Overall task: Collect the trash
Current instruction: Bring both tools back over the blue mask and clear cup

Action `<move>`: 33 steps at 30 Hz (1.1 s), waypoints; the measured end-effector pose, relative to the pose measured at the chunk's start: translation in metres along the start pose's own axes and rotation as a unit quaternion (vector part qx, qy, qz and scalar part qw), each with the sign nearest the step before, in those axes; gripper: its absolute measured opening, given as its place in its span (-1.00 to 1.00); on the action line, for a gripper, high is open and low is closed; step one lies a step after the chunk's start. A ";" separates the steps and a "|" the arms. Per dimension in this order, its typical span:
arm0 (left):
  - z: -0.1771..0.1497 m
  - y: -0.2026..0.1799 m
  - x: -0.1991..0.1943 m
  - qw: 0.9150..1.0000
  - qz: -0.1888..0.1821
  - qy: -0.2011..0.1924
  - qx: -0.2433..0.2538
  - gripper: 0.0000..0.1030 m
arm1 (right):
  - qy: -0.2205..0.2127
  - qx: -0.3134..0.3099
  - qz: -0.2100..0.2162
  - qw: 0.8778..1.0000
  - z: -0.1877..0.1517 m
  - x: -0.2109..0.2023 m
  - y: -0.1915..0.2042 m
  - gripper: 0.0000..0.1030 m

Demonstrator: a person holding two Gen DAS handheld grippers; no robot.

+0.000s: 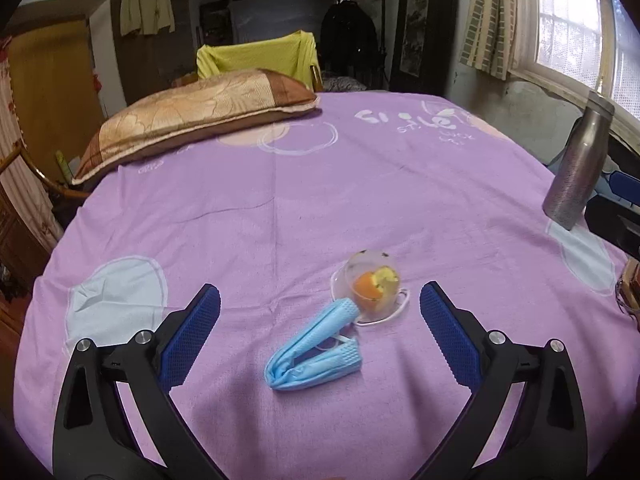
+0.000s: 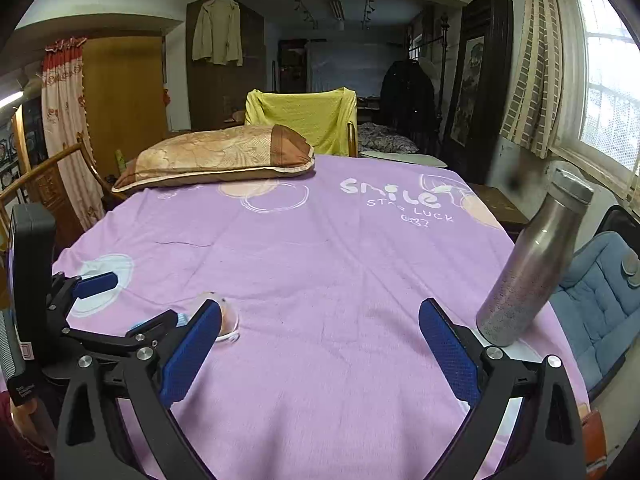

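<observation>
A crumpled blue face mask lies on the purple bedsheet, between the open fingers of my left gripper. Just beyond the mask lies a clear plastic cup on its side with orange peel inside. In the right wrist view the cup and a bit of the mask are partly hidden behind my right gripper's left finger. My right gripper is open and empty over bare sheet. The left gripper shows at that view's left edge.
A metal bottle stands at the bed's right edge, close to my right gripper's right finger; it also shows in the left wrist view. A brown pillow lies at the far left. A blue cushioned chair stands right of the bed.
</observation>
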State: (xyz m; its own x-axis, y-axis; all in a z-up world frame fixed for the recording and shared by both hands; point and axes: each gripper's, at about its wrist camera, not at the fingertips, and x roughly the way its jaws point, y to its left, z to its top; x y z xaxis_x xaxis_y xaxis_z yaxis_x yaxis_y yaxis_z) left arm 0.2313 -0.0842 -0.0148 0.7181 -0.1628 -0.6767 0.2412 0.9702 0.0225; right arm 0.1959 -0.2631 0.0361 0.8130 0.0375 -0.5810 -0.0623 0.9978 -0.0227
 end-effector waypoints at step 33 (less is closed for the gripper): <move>-0.014 0.005 0.052 0.996 -0.002 0.090 -0.001 0.87 | 0.004 -0.063 -0.053 0.997 -0.008 0.068 0.007 0.89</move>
State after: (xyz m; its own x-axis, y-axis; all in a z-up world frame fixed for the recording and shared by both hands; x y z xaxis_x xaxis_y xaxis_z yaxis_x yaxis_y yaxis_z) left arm 0.2604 -0.0858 -0.0601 0.5886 -0.1314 -0.7977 0.2426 0.9699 0.0193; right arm 0.2457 -0.2536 -0.0099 0.8142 -0.0696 -0.5764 -0.0482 0.9812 -0.1867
